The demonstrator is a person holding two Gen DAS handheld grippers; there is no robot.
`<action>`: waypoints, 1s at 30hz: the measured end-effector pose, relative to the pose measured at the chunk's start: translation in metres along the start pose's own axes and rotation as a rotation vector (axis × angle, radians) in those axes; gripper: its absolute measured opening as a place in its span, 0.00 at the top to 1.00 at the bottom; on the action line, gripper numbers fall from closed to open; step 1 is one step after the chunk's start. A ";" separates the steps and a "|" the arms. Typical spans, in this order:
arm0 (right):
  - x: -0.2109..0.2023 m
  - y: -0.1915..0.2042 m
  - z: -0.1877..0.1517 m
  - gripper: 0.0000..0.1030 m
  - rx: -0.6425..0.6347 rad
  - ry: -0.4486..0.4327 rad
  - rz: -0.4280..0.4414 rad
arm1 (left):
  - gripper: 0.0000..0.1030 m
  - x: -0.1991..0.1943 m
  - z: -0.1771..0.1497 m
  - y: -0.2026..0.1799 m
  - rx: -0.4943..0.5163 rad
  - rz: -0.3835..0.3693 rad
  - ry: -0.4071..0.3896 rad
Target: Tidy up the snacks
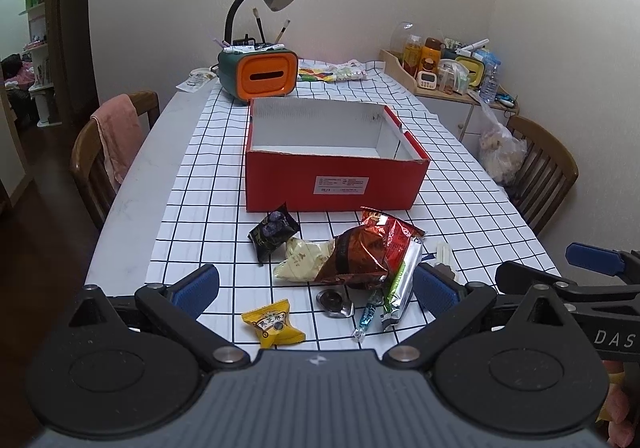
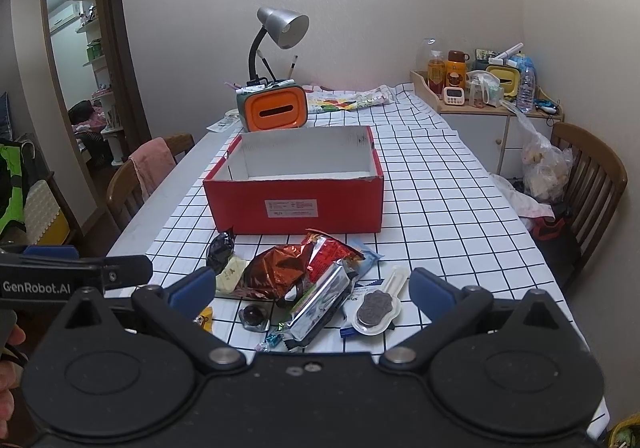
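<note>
Snack packets point(image 1: 360, 260) lie heaped before the empty red box point(image 1: 334, 180); left gripper point(image 1: 316, 288) and right gripper point(image 2: 310, 290) gape wide, holding nothing.

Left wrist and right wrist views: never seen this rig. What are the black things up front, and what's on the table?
No robot here: a person carries a hand-held pair of tongs in each hand, each with a fisheye camera looking forward along its fingers. The black frame with blue pads is the left tongs in one view and the right tongs in the other. Both are open and hold nothing. On the checked tablecloth stands an open, empty red box. In front lies a pile of snacks: a brown foil bag, a yellow packet, a black packet, a silver bar.
</note>
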State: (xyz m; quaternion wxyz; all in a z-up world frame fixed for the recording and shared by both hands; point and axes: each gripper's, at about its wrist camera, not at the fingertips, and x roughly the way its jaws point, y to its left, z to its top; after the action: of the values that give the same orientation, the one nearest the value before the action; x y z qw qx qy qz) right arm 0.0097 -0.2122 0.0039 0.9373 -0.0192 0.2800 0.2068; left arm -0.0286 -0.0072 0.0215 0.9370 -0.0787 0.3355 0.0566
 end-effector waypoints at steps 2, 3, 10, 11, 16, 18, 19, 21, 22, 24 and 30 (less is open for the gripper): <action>0.000 0.001 0.000 0.00 -0.003 0.000 -0.001 | 0.00 -0.001 0.000 0.001 -0.005 0.001 -0.004; 0.000 0.000 0.000 0.00 -0.003 0.000 -0.001 | 0.00 -0.001 0.000 0.001 -0.007 -0.001 -0.004; 0.000 0.001 0.002 0.00 -0.012 -0.002 0.002 | 0.00 -0.002 0.001 0.000 -0.002 0.007 -0.010; 0.000 0.001 0.002 0.00 -0.014 -0.004 0.002 | 0.00 -0.002 0.002 0.000 -0.004 0.009 -0.010; -0.001 -0.001 0.003 0.00 -0.016 -0.011 0.001 | 0.00 -0.003 0.003 0.000 -0.003 0.004 -0.014; -0.001 -0.001 0.003 0.00 -0.016 -0.010 0.001 | 0.00 -0.003 0.003 0.000 -0.004 0.004 -0.021; -0.001 -0.001 0.003 0.00 -0.016 -0.010 0.001 | 0.00 -0.004 0.003 0.001 -0.009 -0.002 -0.022; -0.001 -0.001 0.003 0.00 -0.017 -0.011 0.003 | 0.00 -0.004 0.004 0.002 -0.015 -0.012 -0.022; -0.001 -0.001 0.003 0.00 -0.017 -0.010 0.002 | 0.00 -0.003 0.004 0.002 -0.014 -0.013 -0.021; -0.001 -0.001 0.003 0.00 -0.016 -0.008 0.003 | 0.00 -0.003 0.004 0.002 -0.013 -0.026 -0.020; 0.000 -0.002 0.002 0.00 -0.015 -0.009 0.004 | 0.00 -0.006 0.004 0.004 -0.017 -0.036 -0.035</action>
State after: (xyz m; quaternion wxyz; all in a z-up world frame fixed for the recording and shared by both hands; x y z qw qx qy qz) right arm 0.0113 -0.2133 0.0058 0.9379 -0.0246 0.2743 0.2111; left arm -0.0315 -0.0032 0.0277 0.9430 -0.0916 0.3171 0.0438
